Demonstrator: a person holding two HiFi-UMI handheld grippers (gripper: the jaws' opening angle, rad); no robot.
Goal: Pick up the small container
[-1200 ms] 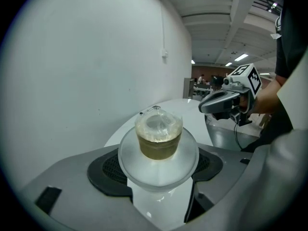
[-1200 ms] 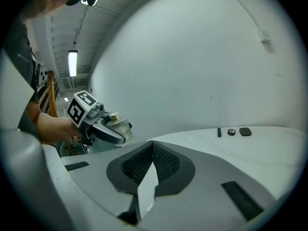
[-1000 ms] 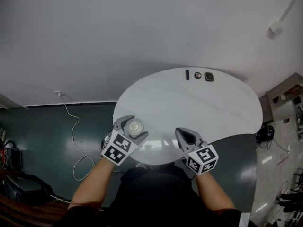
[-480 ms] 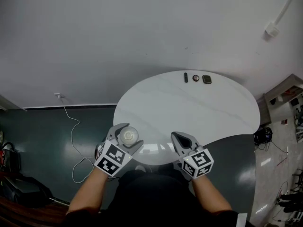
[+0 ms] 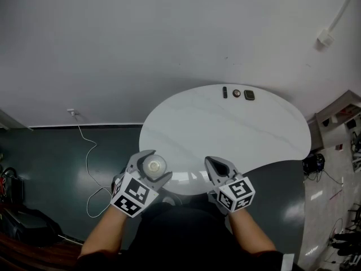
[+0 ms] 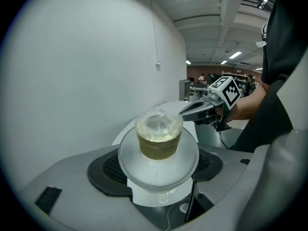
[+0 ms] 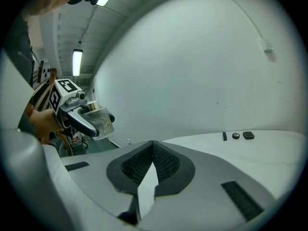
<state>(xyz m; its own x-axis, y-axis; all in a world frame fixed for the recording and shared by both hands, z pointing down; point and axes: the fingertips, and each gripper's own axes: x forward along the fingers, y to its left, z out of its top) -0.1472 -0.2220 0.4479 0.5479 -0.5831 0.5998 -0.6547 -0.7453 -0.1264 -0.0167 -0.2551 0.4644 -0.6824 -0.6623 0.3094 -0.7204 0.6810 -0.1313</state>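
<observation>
The small container [image 5: 153, 166] is a clear lidded cup with a brownish filling. My left gripper [image 5: 157, 164] is shut on it, holding it in the air at the near left edge of the round white table [image 5: 237, 134]. In the left gripper view the container [image 6: 159, 138] stands upright between the jaws, lid toward the camera. My right gripper [image 5: 218, 166] hovers over the table's near edge, shut with nothing in it; its pads [image 7: 152, 163] meet. The right gripper view shows the left gripper [image 7: 79, 114] and the container [image 7: 100, 120] off to the left.
Three small dark items [image 5: 236, 93] lie in a row at the table's far edge, next to the white wall; they also show as small dark items [image 7: 236, 135] in the right gripper view. A white cable [image 5: 87, 151] runs over the dark floor at the left.
My left gripper has drawn back toward me and a little left with the container in it. The right gripper has shifted slightly toward me.
</observation>
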